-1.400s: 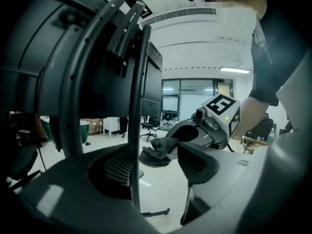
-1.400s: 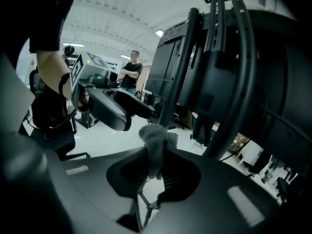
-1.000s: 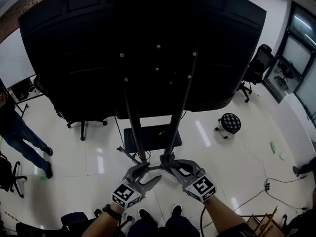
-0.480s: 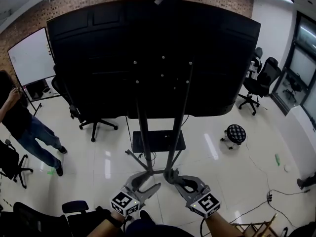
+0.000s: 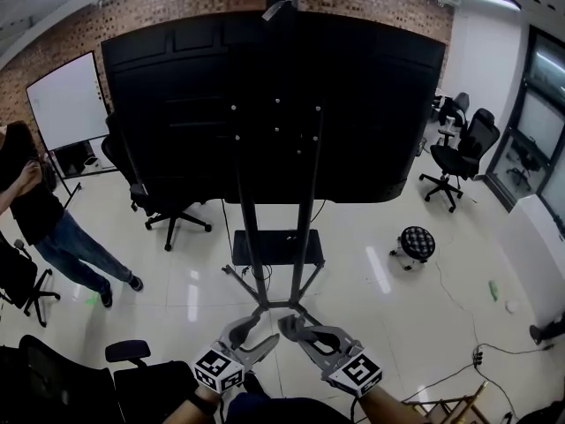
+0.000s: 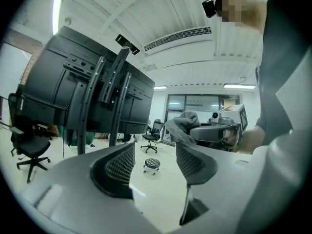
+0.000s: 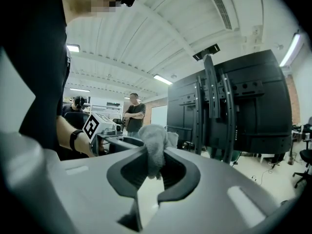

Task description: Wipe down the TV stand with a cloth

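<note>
Right gripper [image 7: 153,167] pinching cloth [image 7: 156,140], left gripper [image 6: 155,164] parted

The glossy white floor [image 5: 415,312] is carrying the TV stand [image 5: 277,247] on splayed legs. A round stool [image 5: 413,242] is standing to its right, an office chair [image 5: 168,212] to its left, a second office chair [image 5: 461,159] farther right.

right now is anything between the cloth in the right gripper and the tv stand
Nothing visible does. The right gripper grips the cloth, and only open air separates it from the poles of the TV stand ahead.
</note>
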{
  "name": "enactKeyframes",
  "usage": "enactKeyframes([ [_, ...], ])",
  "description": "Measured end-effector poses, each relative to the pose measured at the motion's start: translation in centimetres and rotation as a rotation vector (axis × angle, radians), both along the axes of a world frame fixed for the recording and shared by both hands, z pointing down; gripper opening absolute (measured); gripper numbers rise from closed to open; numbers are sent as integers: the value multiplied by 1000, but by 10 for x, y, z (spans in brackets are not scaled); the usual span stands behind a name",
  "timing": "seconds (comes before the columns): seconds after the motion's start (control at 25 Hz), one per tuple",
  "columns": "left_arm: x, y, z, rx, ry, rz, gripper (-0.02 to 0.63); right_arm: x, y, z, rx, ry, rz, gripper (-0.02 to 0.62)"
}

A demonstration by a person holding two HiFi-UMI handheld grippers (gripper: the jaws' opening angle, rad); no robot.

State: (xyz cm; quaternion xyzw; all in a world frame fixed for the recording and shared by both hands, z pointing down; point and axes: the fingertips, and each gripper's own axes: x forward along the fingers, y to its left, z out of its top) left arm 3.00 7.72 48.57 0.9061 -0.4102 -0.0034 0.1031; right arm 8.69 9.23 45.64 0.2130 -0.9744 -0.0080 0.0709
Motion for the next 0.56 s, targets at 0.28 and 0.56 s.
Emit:
enactKeyframes([
  [0.28, 12, 23, -14, 30, -6, -19, 290, 15, 25, -8, 44, 30, -10, 37],
  [0.56, 11, 41, -21, 50, -7, -33, 290, 24, 36, -6, 44, -2, -3, 37],
])
